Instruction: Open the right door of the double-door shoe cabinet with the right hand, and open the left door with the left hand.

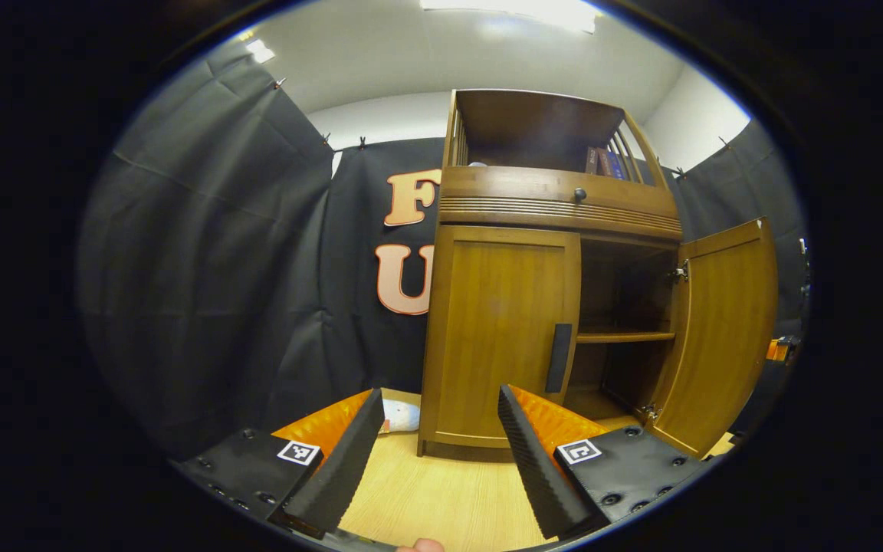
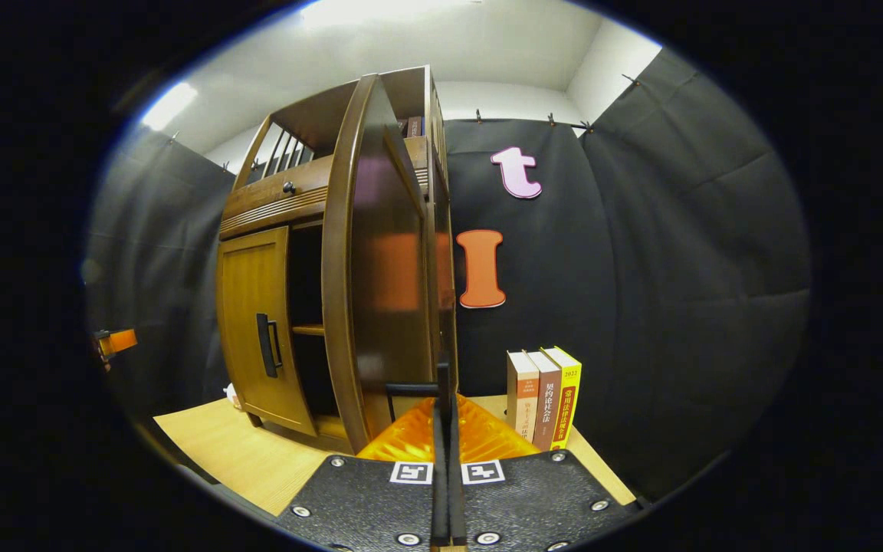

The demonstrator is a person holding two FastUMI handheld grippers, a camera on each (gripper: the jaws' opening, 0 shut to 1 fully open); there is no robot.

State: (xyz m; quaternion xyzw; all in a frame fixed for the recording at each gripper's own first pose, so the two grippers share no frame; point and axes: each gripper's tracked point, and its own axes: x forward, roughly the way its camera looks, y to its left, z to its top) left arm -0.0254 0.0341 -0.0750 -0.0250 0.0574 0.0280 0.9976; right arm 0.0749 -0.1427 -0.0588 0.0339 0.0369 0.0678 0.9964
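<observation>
The shoe cabinet (image 1: 549, 268) stands on the light wooden desk (image 1: 441, 498) against the black cloth wall, a little to the right of centre in the left gripper view. Its right door (image 1: 721, 337) is swung wide open, showing a shelf (image 1: 625, 336) inside. Its left door (image 1: 507, 337) is closed, with a dark upright handle (image 1: 559, 358) along its inner edge. In the right gripper view the open right door (image 2: 380, 284) is seen edge-on, very near the camera. Three books (image 2: 545, 395) stand upright on the desk just beside the cabinet. A small knob (image 1: 579, 195) sits on the drawer front above the doors.

The left hand-held gripper (image 1: 434, 452) is spread wide, apart from the cabinet, facing the closed left door. The right hand-held gripper (image 2: 445, 460) has its fingers pressed together; whether they pinch the door handle (image 2: 411, 389) just ahead cannot be told.
</observation>
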